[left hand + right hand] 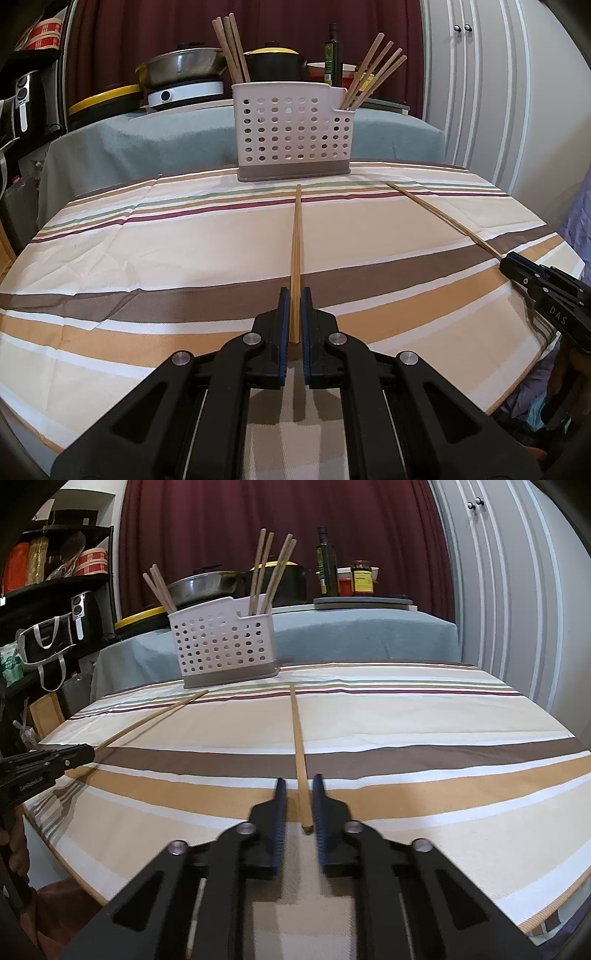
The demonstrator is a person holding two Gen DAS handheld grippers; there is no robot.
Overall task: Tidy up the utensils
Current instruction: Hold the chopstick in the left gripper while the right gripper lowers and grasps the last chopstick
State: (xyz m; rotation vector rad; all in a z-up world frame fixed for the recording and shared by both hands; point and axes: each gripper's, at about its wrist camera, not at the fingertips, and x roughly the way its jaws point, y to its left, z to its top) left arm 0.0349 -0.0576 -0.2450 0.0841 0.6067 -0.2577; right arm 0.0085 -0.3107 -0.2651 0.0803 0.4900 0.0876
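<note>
A: Left wrist view first. The left gripper (294,317) has its 2 pads close on either side of a chopstick (296,251) that lies on the striped surface (147,258), pointing at the white perforated holder (293,134). I judge the jaws clamped on it, though a sliver of gap may remain.

B: And off to the right?

A: The right gripper (517,267) sits at the near end of a second chopstick (443,218), which runs toward the holder's right side. The holder already carries 2 bunches of chopsticks (231,48), one at each end.

B: Right wrist view?

A: There the right gripper (299,805) straddles the second chopstick (298,746) with its jaws parted and a clear gap on both sides, so it grips nothing yet. The pads look blurred. The left gripper (79,755) shows at the left edge on its chopstick (147,720).

B: So which step?

A: Picking up 2 loose chopsticks at once, I think. Next the right one needs to close squarely, then both lift, tip upright and drop into a holder (221,642) compartment.
</note>
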